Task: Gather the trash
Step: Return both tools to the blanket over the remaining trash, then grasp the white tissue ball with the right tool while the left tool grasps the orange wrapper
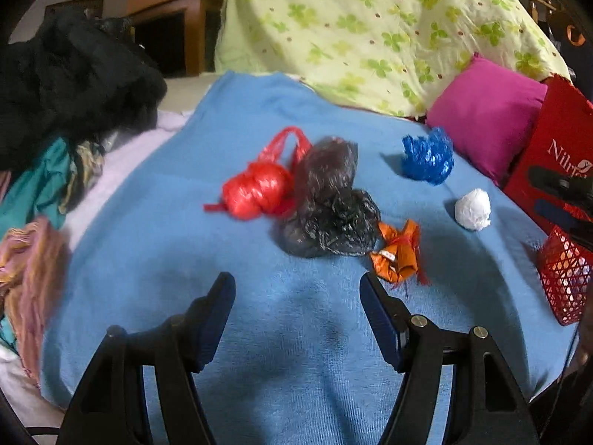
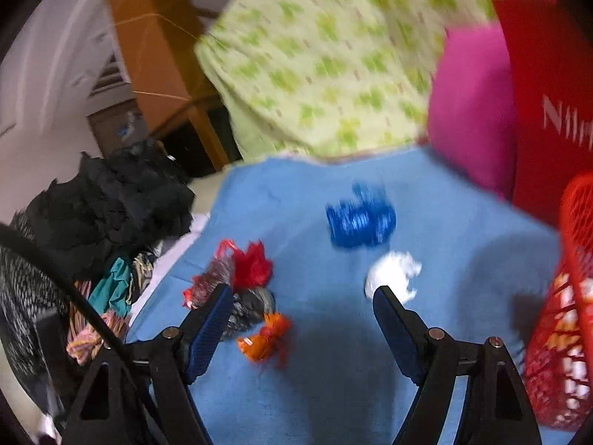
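Both my grippers hang above a bed spread with a blue blanket (image 1: pixel 155 259), and each is released, fingers apart with nothing between them.

Left gripper (image 1: pixel 297 289): the trash lies ahead of its fingers. A black bag (image 1: pixel 330 215) sits straight ahead, with a red bag (image 1: pixel 255 189) touching its left side and a crumpled orange wrapper (image 1: pixel 398 252) at its lower right, just off my right finger. Beyond and to the right lie a blue bag (image 1: pixel 428 155) and a white paper ball (image 1: pixel 472 209), apart from the rest.

Right gripper (image 2: pixel 302 296): the white ball (image 2: pixel 391 272) sits just past the tip of the right finger (image 2: pixel 394 319), the wrapper (image 2: pixel 265 339) lies between the fingers toward the left one, and the blue bag (image 2: pixel 359 218) lies further ahead. The red mesh basket (image 2: pixel 570 315) stands at the far right, so I judge this hand the nearer to both ball and basket. None of the crumpled pieces shows a clear long axis.

Hard to read: the right wrist view is blurred; there the left finger covers part of the black bag, and the basket is cut by the frame edge in both views.
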A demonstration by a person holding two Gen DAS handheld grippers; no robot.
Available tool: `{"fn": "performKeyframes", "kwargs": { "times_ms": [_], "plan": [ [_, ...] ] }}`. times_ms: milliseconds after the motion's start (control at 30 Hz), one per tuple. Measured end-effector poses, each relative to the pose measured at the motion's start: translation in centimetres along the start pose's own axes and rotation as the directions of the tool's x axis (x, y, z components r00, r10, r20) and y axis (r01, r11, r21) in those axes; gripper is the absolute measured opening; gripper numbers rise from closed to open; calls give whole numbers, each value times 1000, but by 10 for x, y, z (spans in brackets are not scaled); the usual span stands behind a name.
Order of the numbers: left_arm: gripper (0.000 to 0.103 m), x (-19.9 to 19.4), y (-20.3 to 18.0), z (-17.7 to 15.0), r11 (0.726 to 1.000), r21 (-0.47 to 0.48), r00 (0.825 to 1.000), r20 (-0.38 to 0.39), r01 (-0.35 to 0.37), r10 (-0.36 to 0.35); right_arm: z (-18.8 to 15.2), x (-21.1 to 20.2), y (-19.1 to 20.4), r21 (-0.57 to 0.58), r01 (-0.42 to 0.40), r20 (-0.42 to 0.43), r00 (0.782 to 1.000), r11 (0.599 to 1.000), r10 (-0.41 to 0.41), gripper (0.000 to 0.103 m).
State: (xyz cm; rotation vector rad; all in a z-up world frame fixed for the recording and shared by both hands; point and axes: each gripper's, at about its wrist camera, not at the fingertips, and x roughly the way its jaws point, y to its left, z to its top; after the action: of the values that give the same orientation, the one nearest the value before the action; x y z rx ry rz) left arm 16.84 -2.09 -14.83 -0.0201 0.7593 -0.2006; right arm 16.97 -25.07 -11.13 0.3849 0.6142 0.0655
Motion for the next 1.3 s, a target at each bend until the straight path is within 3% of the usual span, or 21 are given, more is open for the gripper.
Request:
{"fn": "performKeyframes", "kwargs": {
  "times_ms": [167, 333, 400, 467, 667, 800, 833, 900, 1033, 1300],
  "plan": [
    [70, 9, -17, 2, 995, 25, 995, -22, 98, -97, 7, 35, -29, 119, 81, -95, 993, 990, -70, 81],
    [70, 25, -46, 9, 974, 60, 975, -52, 220, -217, 21, 63, -60, 218, 124, -138, 986, 968, -95, 78],
    [67, 34, -59, 10, 966, 88, 970, -50, 243, -240, 23, 73, -70, 246, 128, -157, 983, 961, -90, 64],
    [62, 44, -68, 10, 959, 93, 963, -59, 268, -264, 24, 81, -79, 280, 131, -180, 980, 951, -82, 59],
    [56, 72, -76, 6, 963, 94, 965, -105, 252, -242, 28, 97, -88, 300, 161, -209, 973, 940, -100, 58],
    [40, 77, -75, 8, 964, 112, 966, -119, 243, -229, 22, 118, -91, 289, 193, -283, 953, 937, -109, 57],
    [34, 79, -74, 8, 965, 111, 967, -124, 236, -223, 21, 120, -89, 274, 205, -282, 951, 940, -126, 56],
    [22, 81, -71, 10, 966, 104, 967, -127, 235, -222, 22, 119, -82, 244, 187, -262, 957, 951, -121, 36],
    [16, 80, -54, 15, 960, 34, 954, -128, 277, -271, 18, 113, -64, 171, 211, -230, 958, 962, -170, 32],
    [13, 42, -33, 15, 933, 4, 931, -62, 360, -359, 3, 59, -24, 93, 120, -100, 989, 988, -111, 32]
  ]
}}
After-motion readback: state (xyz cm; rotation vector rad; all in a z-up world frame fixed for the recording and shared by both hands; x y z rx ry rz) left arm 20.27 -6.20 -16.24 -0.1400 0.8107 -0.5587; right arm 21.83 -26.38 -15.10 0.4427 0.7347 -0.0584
